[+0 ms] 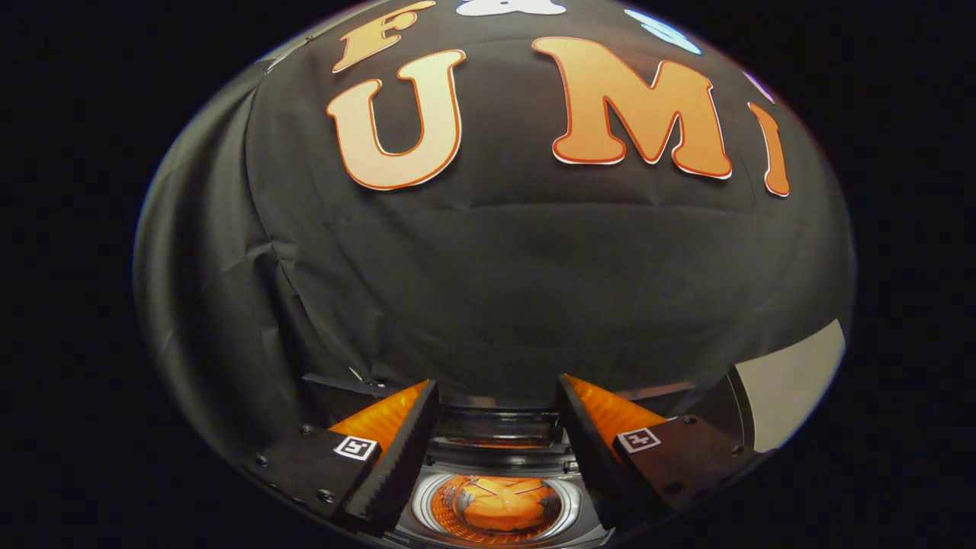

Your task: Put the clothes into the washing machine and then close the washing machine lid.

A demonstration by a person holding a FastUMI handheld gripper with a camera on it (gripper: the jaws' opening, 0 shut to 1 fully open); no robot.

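My gripper (497, 396) is open, with nothing between its fingers (404, 450). Below and between the fingers lies the washing machine's round opening (499, 507), ringed in metal. Inside the drum sits a bundle of orange clothing (503, 503). Just beyond the opening is the machine's dark back rim (496, 438). A dark upright panel (717, 412), which may be the raised lid, stands beyond the right finger; I cannot tell for sure.
The booth's black cloth wall (496, 290) hangs close behind the machine. A pale surface (797, 381) shows to the right of the dark panel.
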